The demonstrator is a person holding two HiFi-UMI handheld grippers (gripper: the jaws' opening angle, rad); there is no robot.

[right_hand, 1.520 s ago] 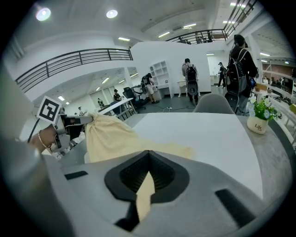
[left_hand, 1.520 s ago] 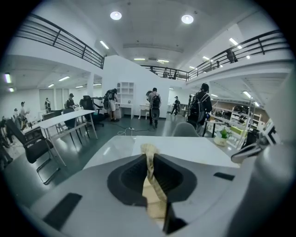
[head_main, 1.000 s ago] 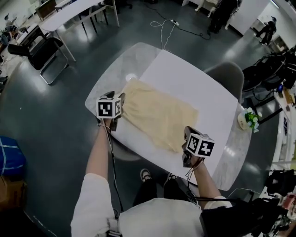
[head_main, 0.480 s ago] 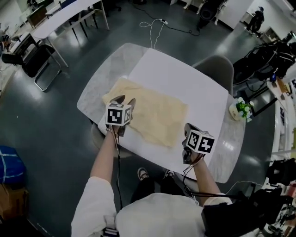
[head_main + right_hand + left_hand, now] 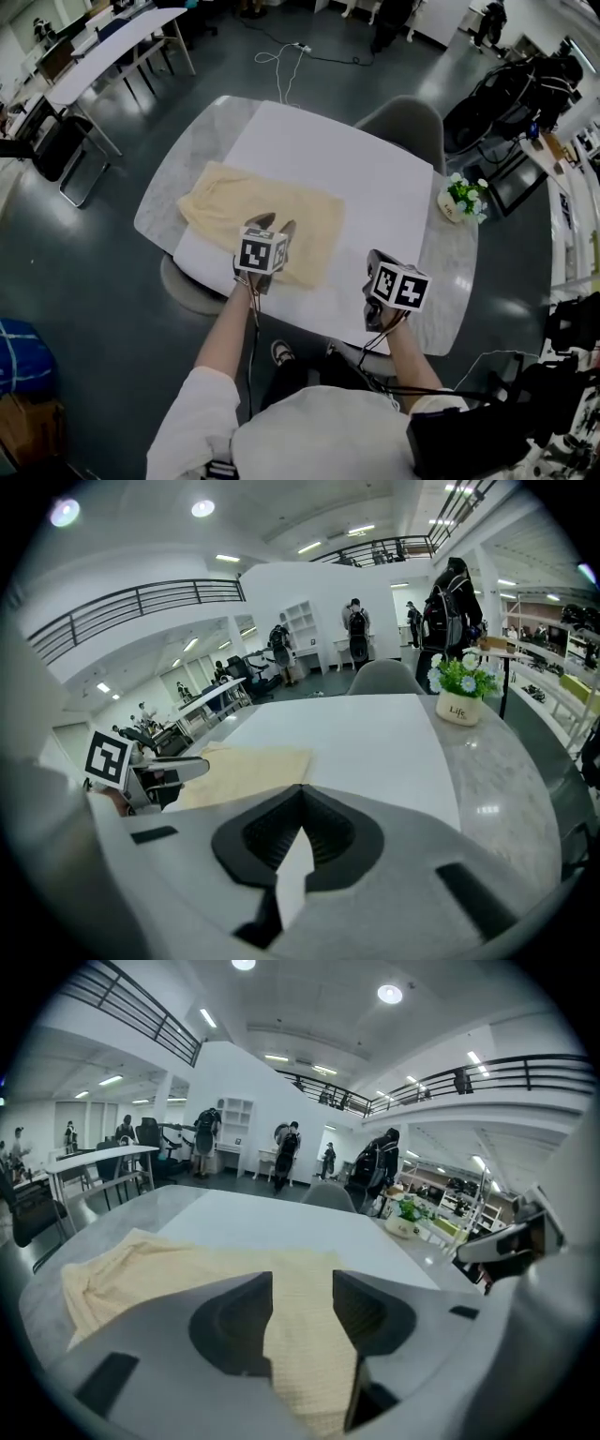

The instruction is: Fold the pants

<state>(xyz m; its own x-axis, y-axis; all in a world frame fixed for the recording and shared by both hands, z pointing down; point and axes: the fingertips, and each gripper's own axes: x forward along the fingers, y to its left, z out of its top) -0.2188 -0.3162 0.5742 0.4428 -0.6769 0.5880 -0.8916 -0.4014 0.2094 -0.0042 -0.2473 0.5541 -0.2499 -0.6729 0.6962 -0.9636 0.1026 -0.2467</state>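
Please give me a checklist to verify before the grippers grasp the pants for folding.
1. Cream-yellow fabric pants spread out: ok.
2. Left gripper jaws apart, nothing clamped: ok.
3. Left gripper above the pants' near edge: ok.
4. Right gripper jaws apart: not ok, they are together.
5. Right gripper above the pants: not ok, it is over bare white table cover.
6. Small white flower pot apart from the pants: ok.
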